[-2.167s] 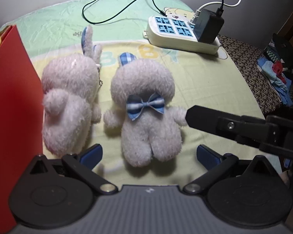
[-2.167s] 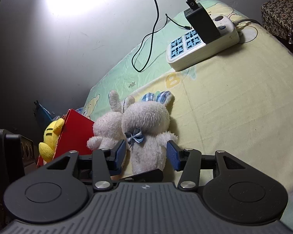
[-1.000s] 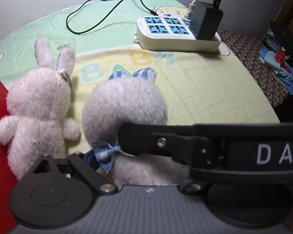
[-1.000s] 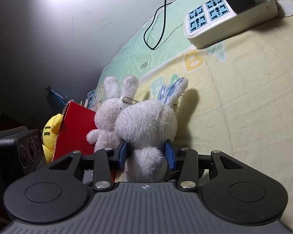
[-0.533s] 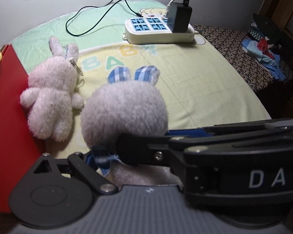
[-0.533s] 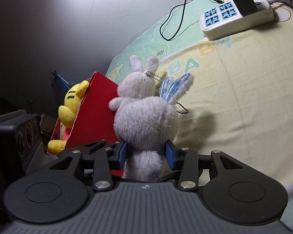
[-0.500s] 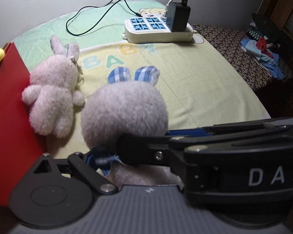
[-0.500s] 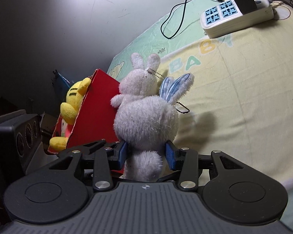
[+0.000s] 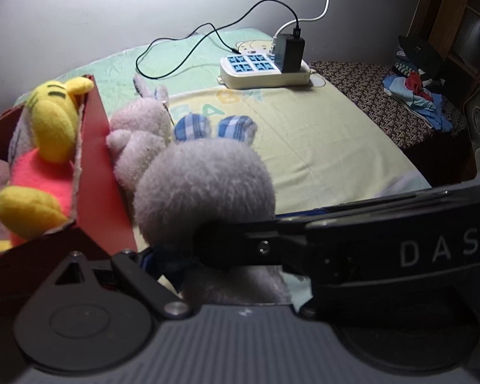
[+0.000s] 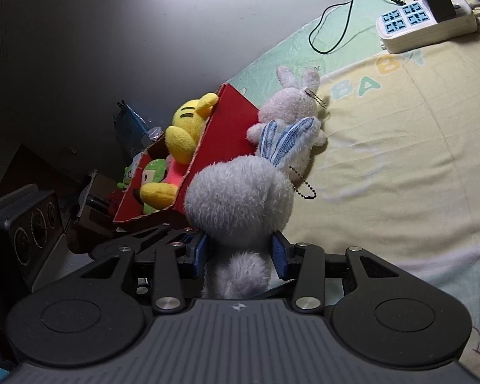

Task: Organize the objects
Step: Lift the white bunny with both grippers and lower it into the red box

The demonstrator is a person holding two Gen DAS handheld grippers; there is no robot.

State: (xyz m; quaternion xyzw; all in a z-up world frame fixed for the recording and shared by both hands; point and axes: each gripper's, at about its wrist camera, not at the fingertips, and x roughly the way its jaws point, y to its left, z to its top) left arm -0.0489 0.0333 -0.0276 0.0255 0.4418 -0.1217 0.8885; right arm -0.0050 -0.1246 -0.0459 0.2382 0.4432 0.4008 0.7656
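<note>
A grey plush bunny (image 10: 240, 198) with blue checked ears (image 9: 214, 128) hangs above the bed, with my right gripper (image 10: 240, 252) shut on its body. In the left wrist view the right gripper's black finger (image 9: 272, 246) crosses in front of the bunny. My left gripper (image 9: 236, 265) stands open with the bunny's lower body between its fingers; its right finger is hidden. A red box (image 9: 99, 172) (image 10: 230, 121) stands just left of the bunny and holds a yellow plush (image 9: 51, 121) (image 10: 188, 121) and a green one (image 10: 153, 169). A second white bunny (image 9: 137, 137) (image 10: 291, 105) lies against the box's wall.
A white power strip (image 9: 262, 70) (image 10: 425, 22) with a black charger and cables lies at the far end of the yellow-green sheet (image 9: 320, 147). A pile of clothes (image 9: 412, 89) sits on a patterned surface to the right. A dark speaker (image 10: 32, 224) stands to the left below the box.
Both grippers have risen with the checked-ear bunny and shifted toward the red box, whose inside with the yellow plush now shows. The white bunny on the bed has not moved.
</note>
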